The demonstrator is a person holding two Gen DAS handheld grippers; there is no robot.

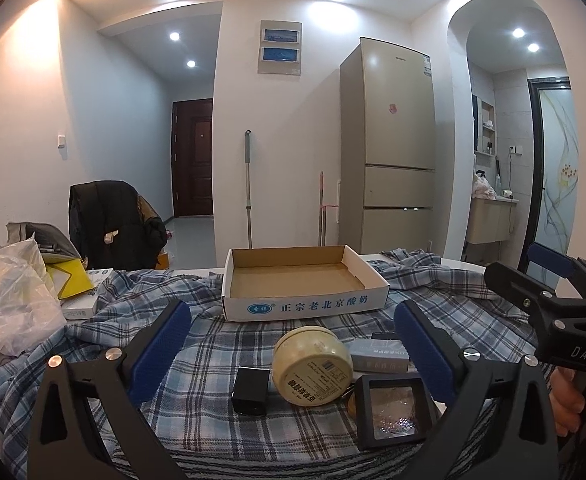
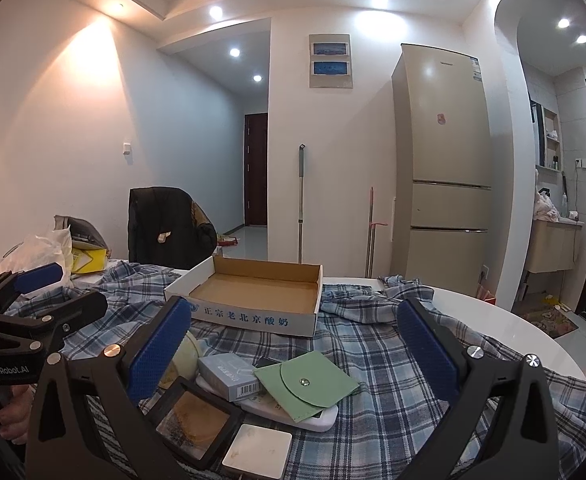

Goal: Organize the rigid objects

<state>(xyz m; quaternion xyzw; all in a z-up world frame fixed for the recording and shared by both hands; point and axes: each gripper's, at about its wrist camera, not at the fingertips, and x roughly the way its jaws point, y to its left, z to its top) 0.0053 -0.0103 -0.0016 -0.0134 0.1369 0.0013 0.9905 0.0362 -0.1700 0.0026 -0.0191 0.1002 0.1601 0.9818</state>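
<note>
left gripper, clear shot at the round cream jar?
Probably yes. The left gripper is open, and the round cream jar lies on its side between its fingers. The small black box beside it may get bumped.

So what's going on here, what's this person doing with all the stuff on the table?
A person holds a two-finger gripper in each hand over a table covered with a plaid cloth. Both the left gripper and the right gripper are open and hold nothing. Small items lie loose in front of them: a round cream tin, a small black box, a black framed case and a green pouch. The cardboard tray beyond them is empty, so no item has gone into it yet.
</note>
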